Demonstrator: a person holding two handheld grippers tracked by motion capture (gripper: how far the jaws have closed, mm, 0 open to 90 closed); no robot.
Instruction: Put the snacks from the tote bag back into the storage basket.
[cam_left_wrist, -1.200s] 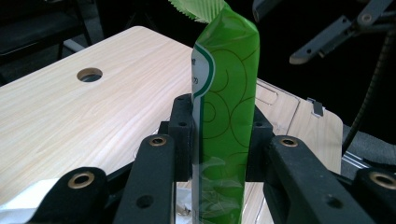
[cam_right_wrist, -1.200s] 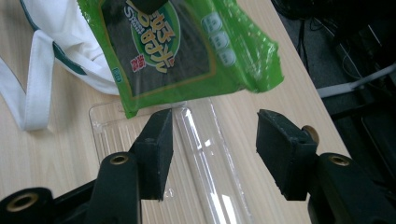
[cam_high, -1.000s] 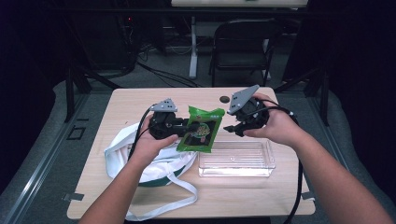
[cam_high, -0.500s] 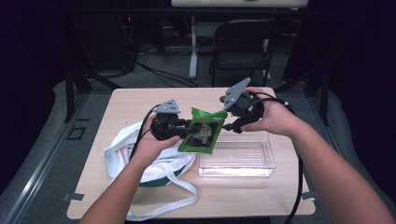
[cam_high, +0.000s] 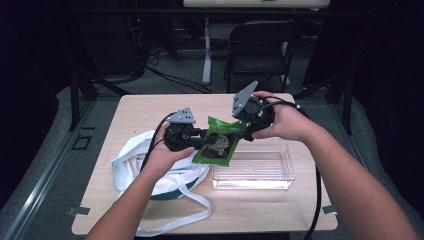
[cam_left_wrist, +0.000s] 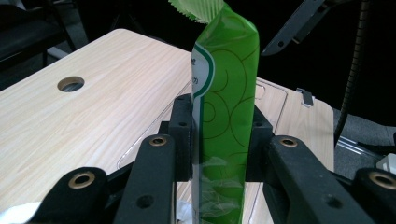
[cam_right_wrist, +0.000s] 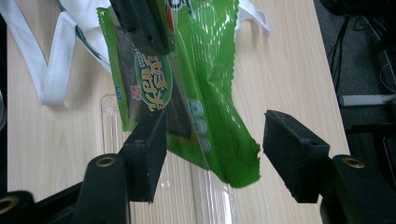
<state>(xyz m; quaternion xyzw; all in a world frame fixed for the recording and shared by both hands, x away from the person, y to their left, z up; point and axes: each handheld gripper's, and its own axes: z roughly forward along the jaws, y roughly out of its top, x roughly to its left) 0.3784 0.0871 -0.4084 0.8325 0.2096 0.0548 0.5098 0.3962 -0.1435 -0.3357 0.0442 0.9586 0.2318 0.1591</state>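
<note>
Here the green snack packet (cam_high: 218, 145) hangs in the air over the middle of the table (cam_high: 150, 107), just above the left end of the clear plastic tray (cam_high: 254, 170), and it is the left gripper (cam_high: 192, 136) that carries it: its pads are clamped flat on the packet's sides, which keeps the bag on edge and taut so the other hand can work on it. The right gripper (cam_high: 244, 131) sits at the packet's far, right corner with its jaws spread; they have just been opening, and the packet's crinkled edge lies between them without either pad pressing on it, so I judge this a hand-over or a re-grip rather than a pull. The white cloth bag (cam_high: 150, 170) lies slack on the near left of the table, likely where the packet came from or will go. The high view gives the layout, both forearms, bag and tray, but not the contact. The left gripper view settles that, showing the packet (cam_left_wrist: 226, 107) squeezed between the two black pads, with the serrated top seal above and a round hole (cam_left_wrist: 71, 84) in the tabletop far left. The right gripper view shows the printed front of the packet (cam_right_wrist: 187, 88), the gap at each of its own pads, and the left gripper's pad (cam_right_wrist: 142, 23) gripping higher up.
</note>
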